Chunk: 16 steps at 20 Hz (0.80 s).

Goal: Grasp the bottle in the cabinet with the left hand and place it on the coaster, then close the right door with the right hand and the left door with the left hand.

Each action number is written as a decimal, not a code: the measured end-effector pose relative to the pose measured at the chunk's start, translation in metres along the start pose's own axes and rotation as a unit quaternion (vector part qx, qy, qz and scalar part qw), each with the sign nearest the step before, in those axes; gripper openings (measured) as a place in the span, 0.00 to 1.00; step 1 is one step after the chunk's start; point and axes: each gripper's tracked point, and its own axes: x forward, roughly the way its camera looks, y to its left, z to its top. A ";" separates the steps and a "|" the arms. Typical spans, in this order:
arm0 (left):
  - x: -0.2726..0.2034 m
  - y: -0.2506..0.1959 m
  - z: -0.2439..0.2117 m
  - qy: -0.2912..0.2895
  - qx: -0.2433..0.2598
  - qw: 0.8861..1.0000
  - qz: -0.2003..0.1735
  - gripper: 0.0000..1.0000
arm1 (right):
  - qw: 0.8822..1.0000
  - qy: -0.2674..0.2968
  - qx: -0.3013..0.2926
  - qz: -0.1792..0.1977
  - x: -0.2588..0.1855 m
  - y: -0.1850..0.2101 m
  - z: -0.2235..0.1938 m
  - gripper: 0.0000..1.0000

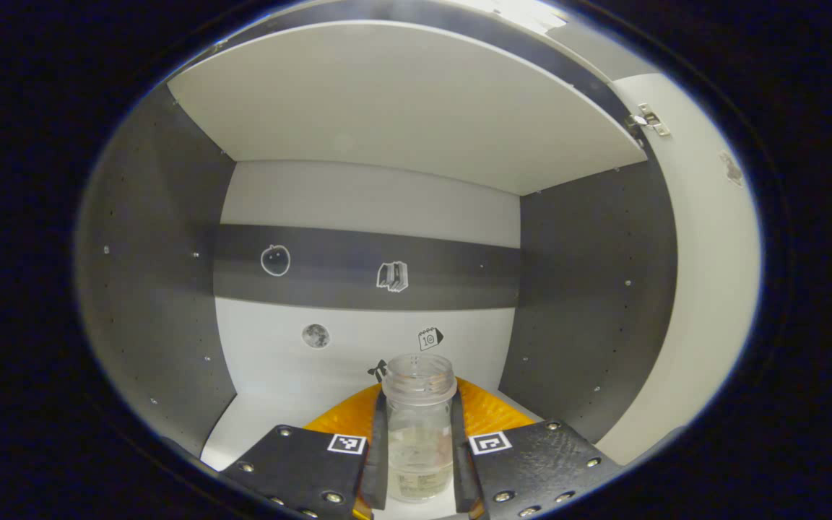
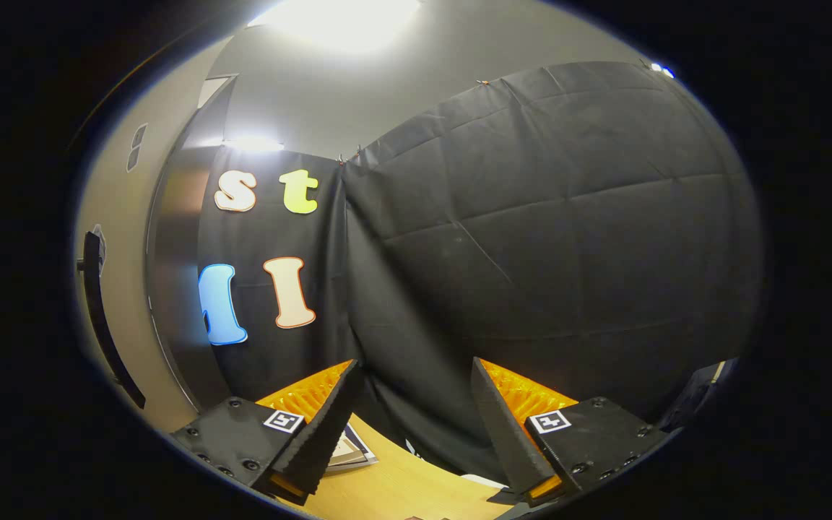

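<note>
The left claw (image 1: 419, 448) is closed around the bottle (image 1: 419, 426), one finger pressed on each side of its body just below the threaded neck. The bottle is clear, has no cap, stands upright on the cabinet floor (image 1: 257, 426) and looks to hold a little clear liquid near its base, though I can't be sure of that. Around it the cabinet (image 1: 365, 195) is open: a shelf (image 1: 401, 101) above, dark side walls, a back panel with small stickers, and the right door (image 1: 712, 274) swung out with its hinge (image 1: 651, 119) near the top.

The right claw (image 2: 412, 426) hangs wide open with nothing between its fingers, over a wooden worktop (image 2: 401, 491) in front of the black cloth wall; a flat printed card (image 2: 351, 448) lies on the worktop just behind one finger.

By my reading the first step is in hand: the grasp is made, the lift is not. Next the bottle has to be drawn straight out past the cabinet's front edge, kept upright since it is uncapped, then carried to the coaster
</note>
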 end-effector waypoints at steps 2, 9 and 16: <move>-0.015 -0.003 0.010 -0.009 -0.001 1.000 -0.007 0.39 | 1.000 0.001 0.004 0.003 0.002 0.006 0.002 0.96; -0.075 -0.008 0.024 -0.024 0.000 0.999 -0.025 0.39 | 1.000 0.002 0.007 0.017 -0.019 0.010 0.008 0.96; -0.127 -0.011 0.015 -0.026 -0.008 0.999 -0.041 0.39 | 1.000 0.002 0.009 0.029 -0.033 0.020 0.020 0.96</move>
